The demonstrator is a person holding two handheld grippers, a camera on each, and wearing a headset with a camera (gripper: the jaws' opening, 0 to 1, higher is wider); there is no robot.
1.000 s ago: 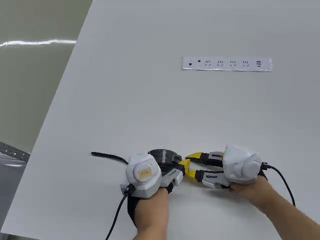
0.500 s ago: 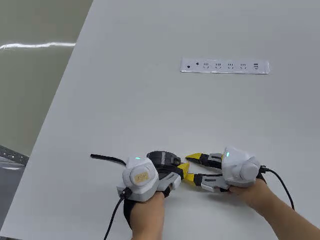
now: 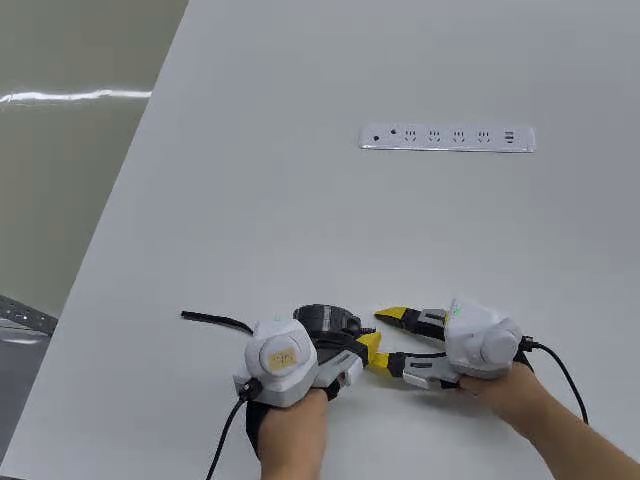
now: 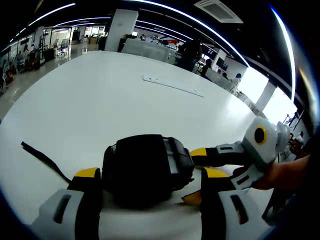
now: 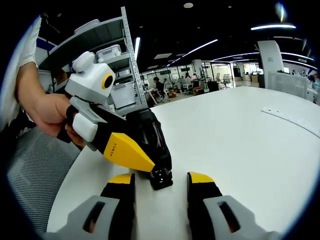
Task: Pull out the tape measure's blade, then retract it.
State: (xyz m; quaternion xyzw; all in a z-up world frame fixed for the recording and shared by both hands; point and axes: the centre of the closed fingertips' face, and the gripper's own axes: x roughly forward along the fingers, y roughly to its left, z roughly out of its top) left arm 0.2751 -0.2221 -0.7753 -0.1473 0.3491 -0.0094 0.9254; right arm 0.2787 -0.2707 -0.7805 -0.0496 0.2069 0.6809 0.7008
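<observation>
at the bottom of the head view the two hands sit close together on the white desk [image 3: 300, 200]. the left tool [image 4: 151, 174] is clamped on the tape measure [image 4: 145, 165]. in the left gripper view its yellow-tipped jaws press the black case from either side, low in the middle of the frame. the case rests on the desk at the lower middle of the head view.

the right tool [image 5: 161, 179] faces it from the right with its jaws fairly wide. they stand one to each side of the blade's end hook [image 5: 162, 175], which juts from the case mouth at the lower middle of the right gripper view. neither jaw touches the hook.

a black strap [image 3: 215, 319] trails from the case toward the lower left of the head view. far off, at the upper right, lies a power strip [image 3: 447, 138], well apart from the work.

over the last second that strip and everything else have slid slightly in the frame, which is the camera moving. the two tools keep almost the same stance against each other, and no blade shows outside the case.

so i judge the pull has not begun. the right tool is still lining up, and needs to close on the hook before drawing it away to the right.
</observation>
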